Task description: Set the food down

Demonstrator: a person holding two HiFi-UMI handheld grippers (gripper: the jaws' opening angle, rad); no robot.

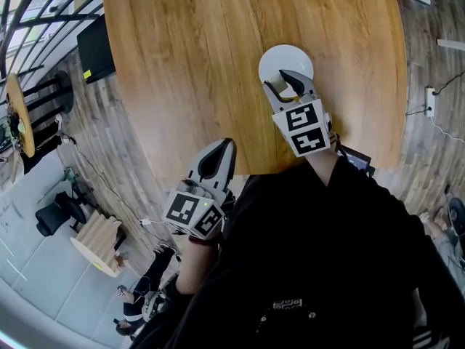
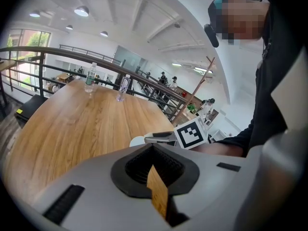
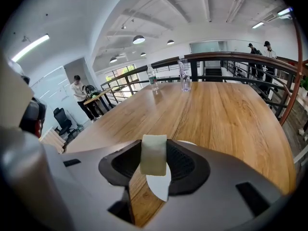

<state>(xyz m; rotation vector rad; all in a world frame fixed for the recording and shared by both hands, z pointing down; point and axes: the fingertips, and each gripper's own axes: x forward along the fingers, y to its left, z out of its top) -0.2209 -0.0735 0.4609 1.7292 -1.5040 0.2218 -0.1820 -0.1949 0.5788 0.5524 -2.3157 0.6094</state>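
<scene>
A pale, cream-coloured piece of food [image 3: 153, 154] is pinched between the jaws of my right gripper [image 3: 154, 160]. In the head view that right gripper [image 1: 290, 82] hangs over a small white plate [image 1: 285, 58] on the round wooden table [image 1: 203, 57], with the food [image 1: 289, 87] just above the plate's near rim. Part of the plate [image 3: 160, 186] shows through the gap under the food. My left gripper [image 1: 220, 148] hovers at the table's near edge, its jaws together with nothing between them. From the left gripper view, the right gripper's marker cube [image 2: 191, 134] and the plate [image 2: 138, 141] lie ahead.
Two clear bottles [image 3: 184, 76] [image 3: 152, 78] stand at the far side of the table, by a dark railing [image 3: 231, 57]. A black box [image 1: 95, 47] sits on the floor to the table's left. My dark sleeves hide the table's near edge.
</scene>
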